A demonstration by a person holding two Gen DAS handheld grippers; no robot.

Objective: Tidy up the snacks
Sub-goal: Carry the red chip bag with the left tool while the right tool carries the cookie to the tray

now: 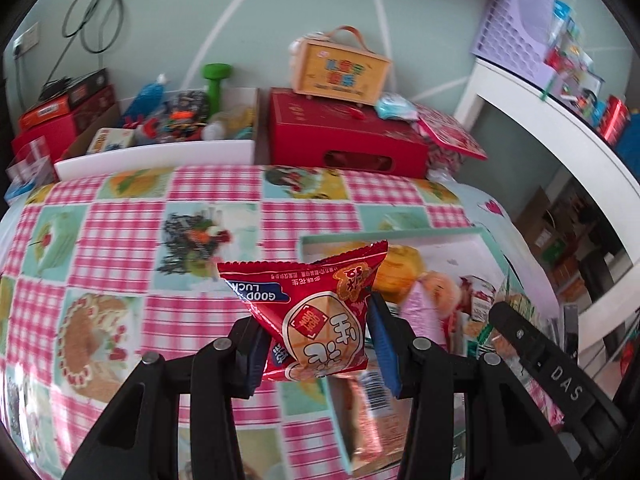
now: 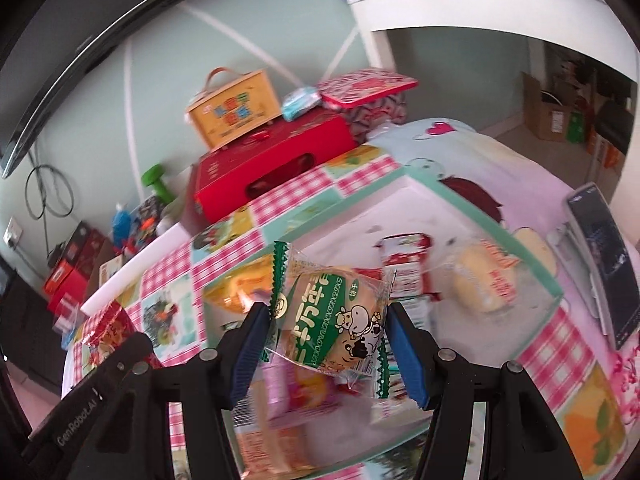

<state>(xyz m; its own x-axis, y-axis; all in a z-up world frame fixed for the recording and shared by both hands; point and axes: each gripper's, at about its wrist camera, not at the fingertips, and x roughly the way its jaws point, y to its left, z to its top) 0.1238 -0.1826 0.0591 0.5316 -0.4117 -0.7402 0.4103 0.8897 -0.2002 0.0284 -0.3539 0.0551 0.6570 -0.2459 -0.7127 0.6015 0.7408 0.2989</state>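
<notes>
My left gripper (image 1: 316,344) is shut on a red snack packet (image 1: 316,316) and holds it above the checked tablecloth, just left of the white tray with a mint rim (image 1: 384,236). My right gripper (image 2: 326,344) is shut on a clear packet with a green label and a round biscuit (image 2: 332,320), held over the same tray (image 2: 484,216). The tray holds several snacks: a yellow cake packet (image 2: 484,284), a red-and-white packet (image 2: 404,260), an orange packet (image 2: 236,288). The left gripper's body (image 2: 108,384) shows at the lower left of the right wrist view.
A red gift box (image 1: 344,136) with an orange carry case (image 1: 340,68) on it stands at the table's back edge. A white bin of assorted items (image 1: 168,136) is left of it. A dark phone-like device (image 2: 600,256) lies right of the tray. A white shelf (image 1: 560,120) stands at right.
</notes>
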